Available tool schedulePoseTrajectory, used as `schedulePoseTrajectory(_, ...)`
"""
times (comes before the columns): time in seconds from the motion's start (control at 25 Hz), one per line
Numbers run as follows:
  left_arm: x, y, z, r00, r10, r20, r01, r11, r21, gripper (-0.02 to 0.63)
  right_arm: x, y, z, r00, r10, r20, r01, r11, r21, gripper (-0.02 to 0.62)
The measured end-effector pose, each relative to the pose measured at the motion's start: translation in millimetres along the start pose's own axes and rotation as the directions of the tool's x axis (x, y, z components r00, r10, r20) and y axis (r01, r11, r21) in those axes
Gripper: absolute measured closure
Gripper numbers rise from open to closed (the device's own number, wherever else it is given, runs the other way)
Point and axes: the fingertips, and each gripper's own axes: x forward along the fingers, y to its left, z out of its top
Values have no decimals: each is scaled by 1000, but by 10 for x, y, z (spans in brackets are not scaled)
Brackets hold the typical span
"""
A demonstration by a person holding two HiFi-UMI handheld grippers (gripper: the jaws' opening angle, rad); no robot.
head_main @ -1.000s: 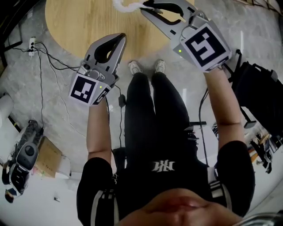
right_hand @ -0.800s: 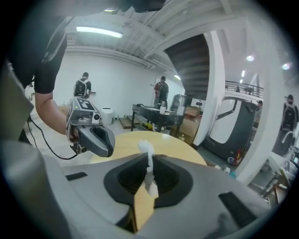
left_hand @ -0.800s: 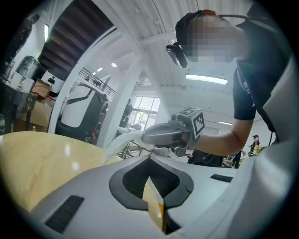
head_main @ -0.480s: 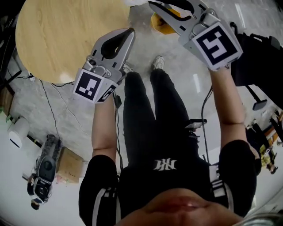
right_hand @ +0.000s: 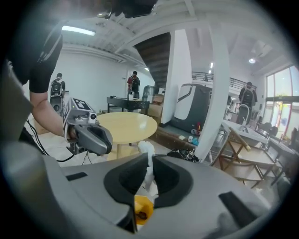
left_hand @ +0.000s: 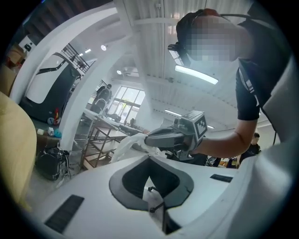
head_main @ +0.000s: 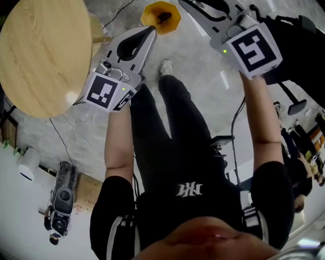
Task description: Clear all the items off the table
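The person has swung away from the round table (head_main: 43,56), which now lies off left, bringing the right gripper (right_hand: 149,163), clamped on a white crumpled wad (right_hand: 145,150), close to the orange bin (head_main: 150,15) for a likely drop, while the left gripper (left_hand: 149,158) rides closed and empty.

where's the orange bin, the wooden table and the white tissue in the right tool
orange bin (head_main: 151,21), head view, on its inner orange wall
wooden table (head_main: 45,51), head view, on the bare top
white tissue (right_hand: 147,161), right gripper view, on the strip pinched between the jaws
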Motion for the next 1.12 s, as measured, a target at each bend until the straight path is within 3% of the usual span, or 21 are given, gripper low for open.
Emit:
schedulePoseTrajectory(0.24,186,86,-538,998,-14,-58,13,1000,-21,594,155,85,-669,1000,-15,9,14,997,79,565)
schedulePoseTrajectory(0.52,192,449,-1317,994,-35,-103,30,998,-48,594,717,348,-1441,1000,-18,1,18,984,176,565)
schedulePoseTrajectory(1.12,328,1240,-3040,978,-110,-177,96,992,-83,594,2057,748,-3448,994,9,-108,22,960,279,565)
